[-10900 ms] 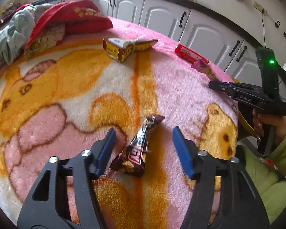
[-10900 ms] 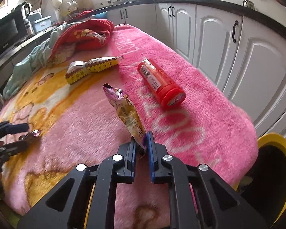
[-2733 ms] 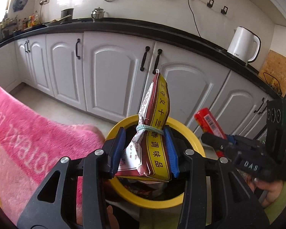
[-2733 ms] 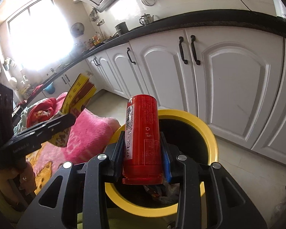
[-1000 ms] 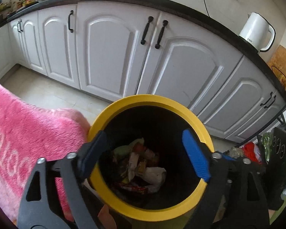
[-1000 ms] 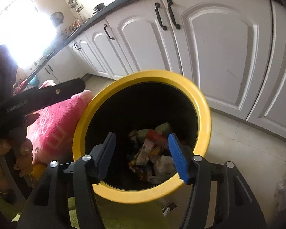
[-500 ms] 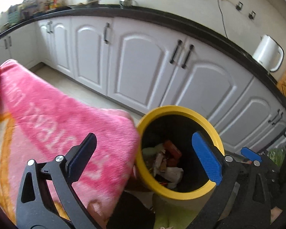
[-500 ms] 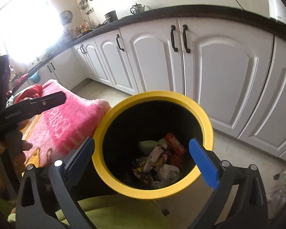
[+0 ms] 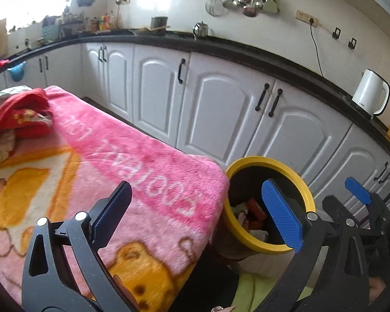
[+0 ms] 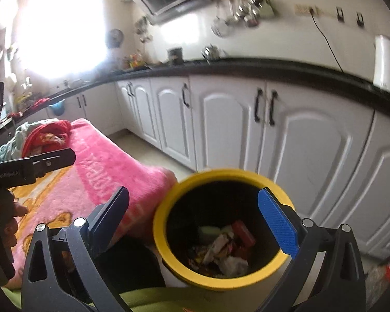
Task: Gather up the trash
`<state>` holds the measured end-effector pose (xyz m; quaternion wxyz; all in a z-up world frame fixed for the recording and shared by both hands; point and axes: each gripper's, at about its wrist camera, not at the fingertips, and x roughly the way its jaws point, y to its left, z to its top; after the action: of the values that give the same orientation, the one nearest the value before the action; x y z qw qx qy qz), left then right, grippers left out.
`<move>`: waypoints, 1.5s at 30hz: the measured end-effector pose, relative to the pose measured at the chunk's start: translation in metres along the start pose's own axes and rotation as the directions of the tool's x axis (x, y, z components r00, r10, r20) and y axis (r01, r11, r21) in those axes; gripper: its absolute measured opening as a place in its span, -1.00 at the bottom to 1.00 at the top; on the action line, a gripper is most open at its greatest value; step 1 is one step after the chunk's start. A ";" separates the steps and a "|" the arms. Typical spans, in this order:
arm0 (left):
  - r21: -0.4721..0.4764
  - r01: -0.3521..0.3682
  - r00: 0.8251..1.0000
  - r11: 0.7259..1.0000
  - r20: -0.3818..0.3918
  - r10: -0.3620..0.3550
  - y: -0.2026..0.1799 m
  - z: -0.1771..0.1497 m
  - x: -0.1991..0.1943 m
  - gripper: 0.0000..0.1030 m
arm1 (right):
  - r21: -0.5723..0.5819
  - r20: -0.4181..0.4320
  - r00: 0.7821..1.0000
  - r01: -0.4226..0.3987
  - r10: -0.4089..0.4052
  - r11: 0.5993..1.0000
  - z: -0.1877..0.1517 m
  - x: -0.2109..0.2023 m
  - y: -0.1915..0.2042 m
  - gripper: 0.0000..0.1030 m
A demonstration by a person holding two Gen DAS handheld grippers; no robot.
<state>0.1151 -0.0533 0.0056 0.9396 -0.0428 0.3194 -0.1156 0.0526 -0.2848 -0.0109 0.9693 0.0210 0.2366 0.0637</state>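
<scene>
A yellow-rimmed black trash bin stands on the floor beside the pink blanket-covered table. It also shows in the right wrist view. Wrappers and a red tube lie at its bottom. My left gripper is wide open and empty, above the table corner and the bin's left side. My right gripper is wide open and empty, just above the bin. The right gripper's blue pad shows at the right edge of the left wrist view.
White cabinets under a black counter run behind the bin. A white kettle stands on the counter. Red and green cloths are piled at the table's far end. The blanket shows no loose trash in the part in view.
Both grippers let go of the seasoning packet and the red tube into the bin and opened wide. Both have since pulled back and tilted up, bringing the table and counter into view.
</scene>
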 end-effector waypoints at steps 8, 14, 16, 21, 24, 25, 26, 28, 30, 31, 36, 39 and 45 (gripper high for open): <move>0.008 -0.072 0.991 0.997 0.112 0.071 0.011 -0.019 -0.044 0.79 | -0.050 0.113 0.992 -0.054 0.060 0.997 -0.002 -0.025 0.030 0.87; 0.012 -0.109 0.976 0.994 0.194 0.105 0.015 -0.037 -0.065 0.79 | -0.060 0.198 0.979 -0.037 0.048 0.998 -0.007 -0.044 0.041 0.87; 0.007 -0.119 0.970 0.993 0.216 0.115 0.015 -0.044 -0.069 0.79 | -0.058 0.228 0.973 -0.033 0.045 0.998 -0.007 -0.050 0.043 0.87; 0.017 -0.133 0.955 0.991 0.271 0.124 0.011 -0.058 -0.074 0.79 | -0.079 0.294 0.954 -0.030 0.052 0.996 -0.013 -0.059 0.044 0.87; 0.013 -0.131 0.949 0.991 0.290 0.122 0.012 -0.064 -0.072 0.79 | -0.105 0.303 0.950 -0.042 0.072 0.994 -0.022 -0.057 0.047 0.88; 0.011 -0.127 0.949 0.992 0.292 0.118 0.012 -0.065 -0.071 0.79 | -0.121 0.307 0.948 -0.043 0.079 0.992 -0.026 -0.056 0.048 0.88; 0.013 -0.123 0.949 0.992 0.294 0.113 0.011 -0.065 -0.071 0.79 | -0.135 0.309 0.948 -0.037 0.078 0.990 -0.028 -0.055 0.050 0.87; 0.018 -0.121 0.948 0.992 0.297 0.110 0.010 -0.066 -0.070 0.79 | -0.138 0.309 0.948 -0.039 0.080 0.990 -0.030 -0.052 0.050 0.87; 0.014 -0.112 0.949 0.994 0.298 0.103 0.010 -0.067 -0.069 0.79 | -0.124 0.302 0.951 -0.032 0.069 0.992 -0.030 -0.049 0.049 0.88; 0.014 -0.111 0.949 0.994 0.298 0.102 0.010 -0.067 -0.069 0.79 | -0.121 0.300 0.952 -0.028 0.064 0.992 -0.031 -0.048 0.049 0.88; 0.015 -0.106 0.951 0.994 0.292 0.097 0.009 -0.067 -0.067 0.79 | -0.097 0.285 0.957 -0.022 0.049 0.995 -0.031 -0.042 0.045 0.87; 0.010 -0.106 0.952 0.994 0.291 0.098 0.009 -0.068 -0.067 0.79 | -0.095 0.280 0.959 -0.023 0.049 0.995 -0.032 -0.041 0.046 0.88; 0.005 -0.104 0.952 0.995 0.291 0.098 0.011 -0.067 -0.068 0.79 | -0.088 0.279 0.959 -0.019 0.043 0.996 -0.033 -0.040 0.046 0.88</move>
<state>0.0243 -0.0267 -0.0093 0.9813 -0.0333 0.1786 -0.0629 -0.0030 -0.2442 -0.0183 0.9919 -0.0076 0.0936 0.0851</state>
